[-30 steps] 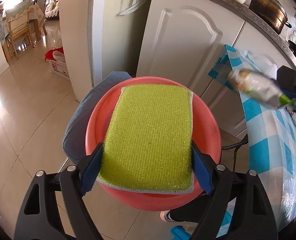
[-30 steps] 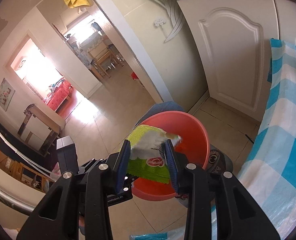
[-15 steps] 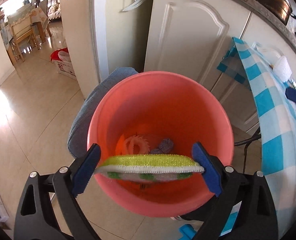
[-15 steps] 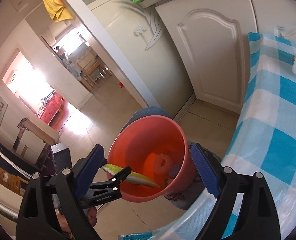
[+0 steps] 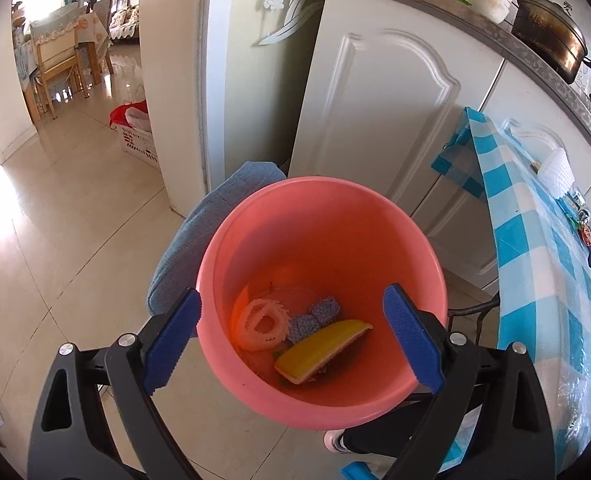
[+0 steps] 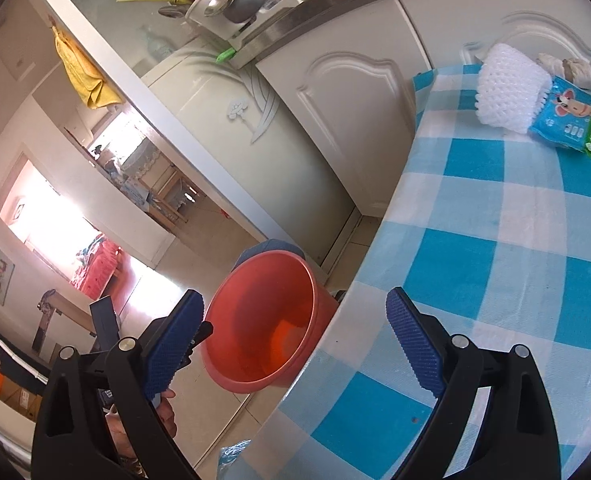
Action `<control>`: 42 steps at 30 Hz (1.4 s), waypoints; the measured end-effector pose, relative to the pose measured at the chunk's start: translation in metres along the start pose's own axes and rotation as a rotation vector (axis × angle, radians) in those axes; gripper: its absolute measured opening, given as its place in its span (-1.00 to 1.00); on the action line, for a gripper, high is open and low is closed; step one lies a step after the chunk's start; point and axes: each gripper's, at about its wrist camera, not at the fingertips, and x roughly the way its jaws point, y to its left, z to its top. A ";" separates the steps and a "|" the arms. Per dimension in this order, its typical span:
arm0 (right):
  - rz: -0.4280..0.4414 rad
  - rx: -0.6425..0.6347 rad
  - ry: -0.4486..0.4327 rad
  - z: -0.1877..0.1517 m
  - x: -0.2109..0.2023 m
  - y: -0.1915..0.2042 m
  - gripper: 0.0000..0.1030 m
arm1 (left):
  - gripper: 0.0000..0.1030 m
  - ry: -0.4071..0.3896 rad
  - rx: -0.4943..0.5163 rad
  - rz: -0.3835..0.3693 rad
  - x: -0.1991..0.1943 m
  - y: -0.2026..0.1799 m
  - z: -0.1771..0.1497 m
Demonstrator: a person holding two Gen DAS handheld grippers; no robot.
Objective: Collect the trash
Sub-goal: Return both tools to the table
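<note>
Both grippers are empty: your left gripper point(image 5: 291, 340) gapes over the pink bucket point(image 5: 423, 248), and your right gripper's point(image 6: 295, 344) jaws are opening above the checked tablecloth point(image 6: 507, 216). Steer the right toward the blue packet point(image 6: 565, 120) beside the white foam net point(image 6: 507, 88); items beyond are cut off. The yellow sponge point(image 5: 319, 346) lies inside the bucket.
</note>
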 end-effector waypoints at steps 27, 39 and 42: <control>-0.051 0.075 -0.173 -0.011 -0.081 -0.064 0.80 | 0.87 0.066 0.049 -0.252 -0.027 -0.084 0.000; -0.056 0.169 -0.255 -0.016 -0.125 -0.115 0.80 | 0.87 0.054 0.185 -0.291 -0.042 -0.157 0.001; -0.057 0.185 -0.272 -0.017 -0.134 -0.125 0.80 | 0.87 0.059 0.211 -0.302 -0.044 -0.174 0.000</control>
